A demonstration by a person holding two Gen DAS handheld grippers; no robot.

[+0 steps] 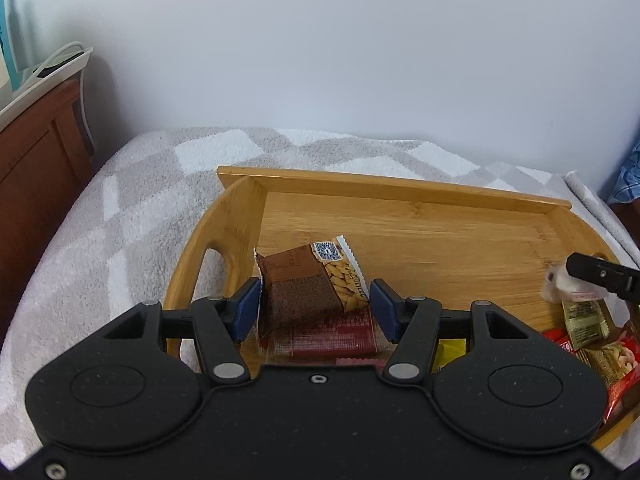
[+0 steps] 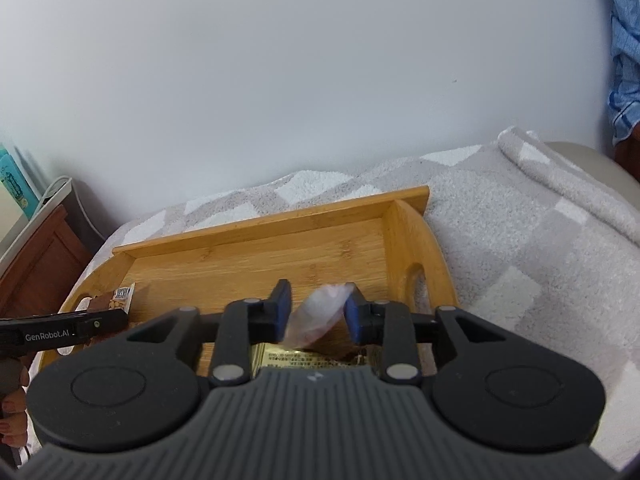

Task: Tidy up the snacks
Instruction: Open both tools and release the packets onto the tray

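While both tools work over the bamboo tray [image 1: 420, 236] that sits on the blanket-covered bed [image 1: 120, 216], the left hand-held gripper [image 1: 316, 304] has its blue pads closed against the sides of a brown peanut snack packet [image 1: 308, 284], which stands tilted just ahead of it on a red packet [image 1: 332, 338]. Off to its right, the right hand-held gripper [image 2: 316, 312] pinches a pale translucent wrapper [image 2: 320, 314], raised above a gold packet [image 2: 304, 356] directly below. Sorting appears mid-way: each piece seems lifted from the pile. Next, each likely needs carrying to bare tray floor further ahead and a gentle release.
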